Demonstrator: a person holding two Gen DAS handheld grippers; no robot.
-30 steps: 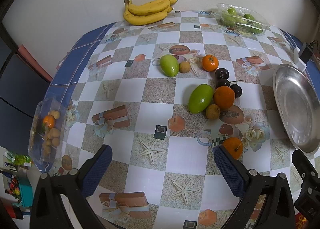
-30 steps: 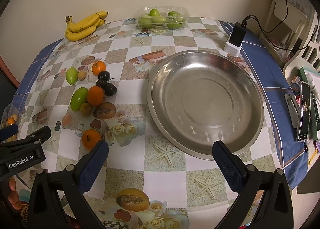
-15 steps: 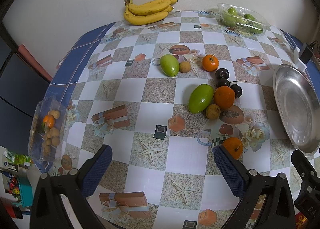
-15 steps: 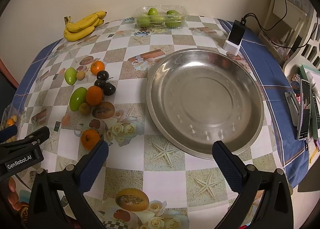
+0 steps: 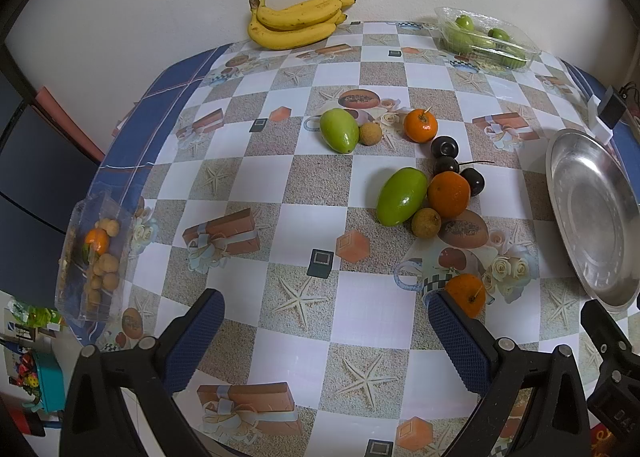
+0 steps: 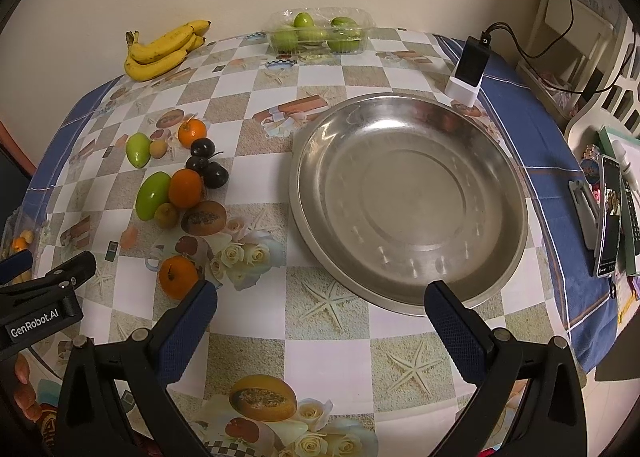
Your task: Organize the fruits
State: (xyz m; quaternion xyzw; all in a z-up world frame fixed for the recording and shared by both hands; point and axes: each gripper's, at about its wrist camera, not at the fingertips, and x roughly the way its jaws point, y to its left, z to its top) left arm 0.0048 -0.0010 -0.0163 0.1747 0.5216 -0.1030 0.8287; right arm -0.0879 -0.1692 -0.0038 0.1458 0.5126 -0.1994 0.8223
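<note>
Steel, round and shallow, the wide metal dish [image 6: 408, 197] sits bare on the right of the checkered printed tablecloth [image 5: 372, 305], seemingly set there as the place to gather the fruit. Loose fruit lies in a cluster to its left: a large green oval mango [image 5: 401, 196] touching a big round orange [image 5: 449, 194], a small brown longan [image 5: 426, 222] tucked against both, and three dark plums [image 5: 458, 167] just behind. A second green mango [image 5: 338, 130], another longan and a small stemmed tangerine [image 5: 420, 125] lie farther back. One lone tangerine [image 6: 178, 276] rests nearest, just beside the right gripper [image 6: 320, 313], likely the easiest first pick. Both the left gripper [image 5: 322, 325] and the right one hang above the table's near edge with fingers spread wide and nothing between them. Yellow bananas [image 5: 298, 23] and a clear plastic tray of green fruit [image 6: 320, 33] stay against the wall.
</note>
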